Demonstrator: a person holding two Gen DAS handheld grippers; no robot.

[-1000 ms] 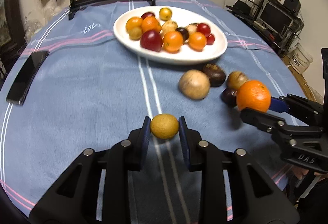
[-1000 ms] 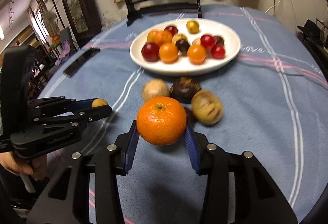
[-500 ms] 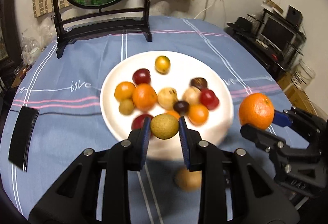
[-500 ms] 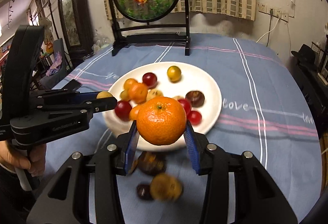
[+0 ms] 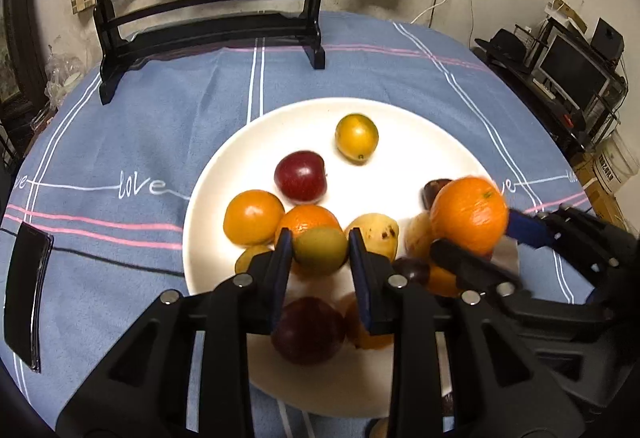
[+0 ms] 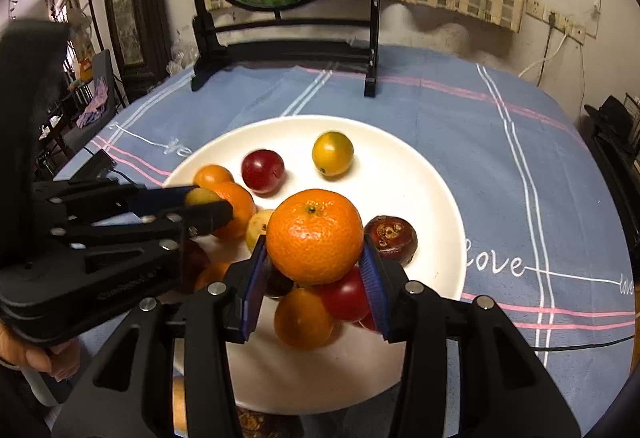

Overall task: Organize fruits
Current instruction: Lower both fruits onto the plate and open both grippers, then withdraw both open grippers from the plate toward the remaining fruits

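Now, low in the centre of the left wrist view, a small yellow-green fruit (image 5: 320,250) is seen between the blue pads of the left gripper (image 5: 320,252), whose jaws are opening while the pads are still pressed against it. Below it lies the white plate (image 5: 208,197), set on the blue tablecloth (image 5: 120,125) and loaded with other fruits. At the centre of the right wrist view, a large orange (image 6: 315,236) is clamped by the right gripper (image 6: 315,262), its jaws narrowly parted around it, over the same plate. At that view's lower left, a hand (image 6: 24,354) is seen on the left gripper's handle.
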